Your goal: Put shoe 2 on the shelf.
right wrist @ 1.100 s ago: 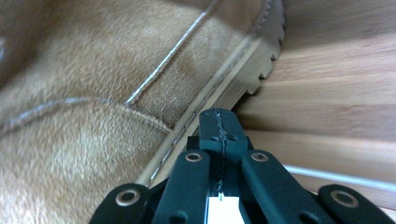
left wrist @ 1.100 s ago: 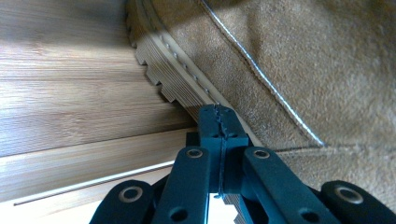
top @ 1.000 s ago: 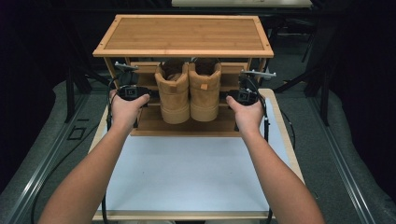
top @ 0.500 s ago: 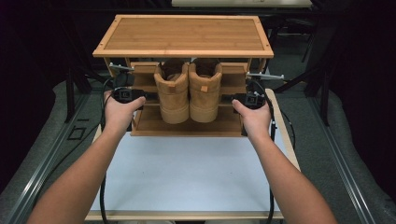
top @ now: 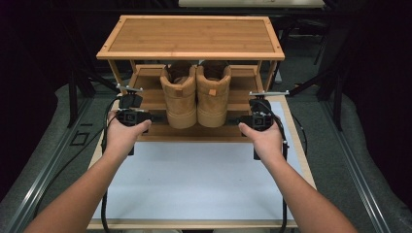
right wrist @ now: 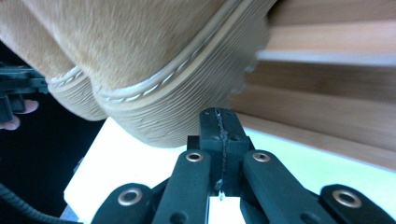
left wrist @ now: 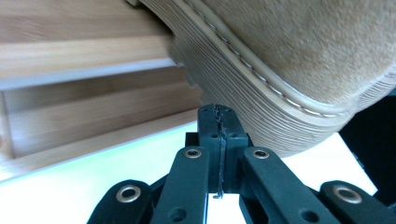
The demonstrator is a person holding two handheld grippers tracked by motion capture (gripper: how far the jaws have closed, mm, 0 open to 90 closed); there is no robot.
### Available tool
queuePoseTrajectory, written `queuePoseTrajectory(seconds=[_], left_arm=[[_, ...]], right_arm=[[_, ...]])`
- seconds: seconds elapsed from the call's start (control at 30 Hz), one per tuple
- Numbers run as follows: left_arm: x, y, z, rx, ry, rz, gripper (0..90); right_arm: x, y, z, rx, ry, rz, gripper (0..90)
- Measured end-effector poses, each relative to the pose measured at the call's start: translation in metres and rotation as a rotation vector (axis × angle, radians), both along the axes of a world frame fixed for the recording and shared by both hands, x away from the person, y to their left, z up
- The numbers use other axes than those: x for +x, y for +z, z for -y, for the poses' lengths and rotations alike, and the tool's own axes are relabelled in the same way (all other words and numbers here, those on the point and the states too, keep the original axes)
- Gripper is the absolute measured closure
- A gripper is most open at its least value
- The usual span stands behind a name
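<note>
Two tan suede boots, left boot [top: 180, 97] and right boot [top: 213, 94], stand side by side on the middle shelf of a wooden shoe rack [top: 190, 36], heels overhanging toward me. My left gripper [top: 145, 117] sits at the left boot's side, shut and empty. In the left gripper view its jaws [left wrist: 218, 116] are pressed together just below the ribbed sole [left wrist: 261, 93]. My right gripper [top: 241, 120] mirrors it beside the right boot, also shut. The right gripper view has the closed tips [right wrist: 219, 122] under that boot's sole [right wrist: 187, 107].
The rack stands at the far end of a white mat [top: 194, 179] on a wood-edged table [top: 299, 145]. Its lowest shelf [top: 194, 133] runs under the boots. Cables [top: 104, 204] trail from both grippers along the table sides. Dark floor surrounds the table.
Both hands have drawn back a little toward me and lowered beside the boots. The boots have not moved, and both grippers stay shut.
</note>
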State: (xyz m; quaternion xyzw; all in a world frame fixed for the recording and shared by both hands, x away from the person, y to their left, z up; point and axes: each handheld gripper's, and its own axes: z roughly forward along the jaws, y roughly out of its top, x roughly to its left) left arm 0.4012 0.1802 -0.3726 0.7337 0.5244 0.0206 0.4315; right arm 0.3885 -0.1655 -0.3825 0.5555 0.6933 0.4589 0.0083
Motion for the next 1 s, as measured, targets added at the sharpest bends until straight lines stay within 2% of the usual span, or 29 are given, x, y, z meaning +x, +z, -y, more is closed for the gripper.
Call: queuePoseTrajectory(seconds=[0.1, 0.17, 0.27, 0.3, 0.4, 0.5, 0.53, 0.67, 0.73, 0.8, 0.93, 1.0], left_arm=[[0.000, 0.003, 0.003, 0.020, 0.010, 0.001, 90.0], [0.000, 0.004, 0.003, 0.024, 0.010, -0.005, 90.0], [0.001, 0.006, 0.002, 0.019, 0.013, -0.006, 90.0], [0.002, 0.007, 0.001, 0.006, 0.022, -0.002, 90.0], [0.006, 0.011, -0.002, -0.012, 0.050, 0.006, 90.0], [0.013, 0.011, -0.002, -0.012, 0.074, 0.004, 90.0], [0.016, 0.011, -0.002, -0.016, 0.083, 0.002, 90.0], [0.025, 0.007, -0.002, -0.043, 0.087, -0.003, 90.0], [0.029, 0.005, 0.000, -0.048, 0.090, -0.009, 90.0], [0.033, 0.004, 0.003, -0.036, 0.098, -0.012, 90.0], [0.040, 0.003, 0.006, -0.022, 0.132, -0.006, 90.0], [0.041, 0.003, 0.004, -0.015, 0.147, -0.004, 90.0]], right_arm=[[-0.002, 0.002, -0.003, -0.017, -0.013, 0.004, 90.0], [-0.001, 0.002, -0.003, 0.000, -0.022, -0.006, 90.0], [0.000, 0.004, -0.002, 0.009, -0.018, -0.020, 90.0], [0.000, 0.004, -0.003, 0.010, -0.026, -0.008, 90.0], [0.001, 0.006, -0.004, 0.051, -0.031, 0.000, 90.0], [0.006, 0.007, -0.007, 0.068, -0.048, 0.009, 90.0], [0.008, 0.007, -0.008, 0.060, -0.058, 0.006, 90.0], [0.018, 0.005, -0.009, 0.068, -0.087, 0.009, 90.0], [0.023, 0.005, -0.007, 0.076, -0.100, -0.008, 90.0], [0.029, 0.001, -0.006, 0.097, -0.107, -0.005, 90.0], [0.037, -0.003, -0.006, 0.094, -0.132, -0.020, 90.0], [0.039, -0.004, -0.007, 0.140, -0.116, -0.038, 90.0]])
